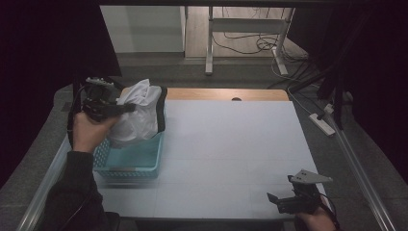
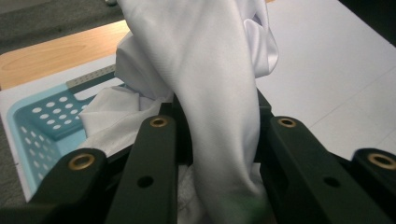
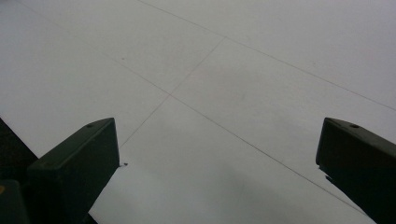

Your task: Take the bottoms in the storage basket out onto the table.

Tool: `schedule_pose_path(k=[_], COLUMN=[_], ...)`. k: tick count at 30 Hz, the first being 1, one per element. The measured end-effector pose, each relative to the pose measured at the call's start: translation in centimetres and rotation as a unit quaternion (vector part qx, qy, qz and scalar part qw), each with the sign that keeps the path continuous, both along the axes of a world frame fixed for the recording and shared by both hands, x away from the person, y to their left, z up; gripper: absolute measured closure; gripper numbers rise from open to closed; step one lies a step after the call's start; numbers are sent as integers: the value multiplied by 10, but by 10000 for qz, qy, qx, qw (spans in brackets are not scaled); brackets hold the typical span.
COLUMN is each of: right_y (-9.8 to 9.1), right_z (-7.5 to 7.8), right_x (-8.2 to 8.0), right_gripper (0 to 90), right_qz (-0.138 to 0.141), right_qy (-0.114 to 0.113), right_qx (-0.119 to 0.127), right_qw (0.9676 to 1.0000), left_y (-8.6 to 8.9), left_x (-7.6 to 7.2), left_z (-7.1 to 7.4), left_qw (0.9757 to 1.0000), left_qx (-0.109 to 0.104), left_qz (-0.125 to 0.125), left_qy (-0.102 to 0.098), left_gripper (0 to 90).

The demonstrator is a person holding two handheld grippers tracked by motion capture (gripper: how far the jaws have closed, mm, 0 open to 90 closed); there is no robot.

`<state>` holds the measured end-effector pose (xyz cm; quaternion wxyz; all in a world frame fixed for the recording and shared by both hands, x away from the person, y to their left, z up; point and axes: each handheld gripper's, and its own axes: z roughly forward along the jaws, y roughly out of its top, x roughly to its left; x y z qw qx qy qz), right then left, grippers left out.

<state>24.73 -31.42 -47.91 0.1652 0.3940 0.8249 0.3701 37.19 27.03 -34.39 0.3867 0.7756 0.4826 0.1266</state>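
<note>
A white-topped table (image 1: 231, 154) with a wooden far edge stands in a dim room, cables and desk legs on the floor behind. The left gripper (image 1: 126, 108) clenches a white cloth (image 2: 210, 93) above the pale blue basket (image 1: 139, 159) at the table's left. Well apart, the right gripper (image 1: 275, 201) hovers with jaws spread over bare tabletop.

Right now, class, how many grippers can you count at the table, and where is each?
2: the left gripper clamps the white cloth above the blue basket; the right gripper rests open at the table's near right corner.
</note>
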Motion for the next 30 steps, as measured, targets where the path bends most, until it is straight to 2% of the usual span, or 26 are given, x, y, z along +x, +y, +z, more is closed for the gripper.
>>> schedule_pose_path(k=[15,30], right_y=[0,0], right_z=[0,0], right_x=[0,0], right_gripper=[0,0], right_qz=[3,14], right_qy=[-1,-3], right_qx=[6,18], right_qw=[10000,10000], left_y=[-20,-47], left_x=[5,13], left_z=[11,17], left_qw=[9997,9985], left_qx=[-67,-2], left_qz=[-225,-495], left_qy=[-97,-241], left_gripper=[728,728])
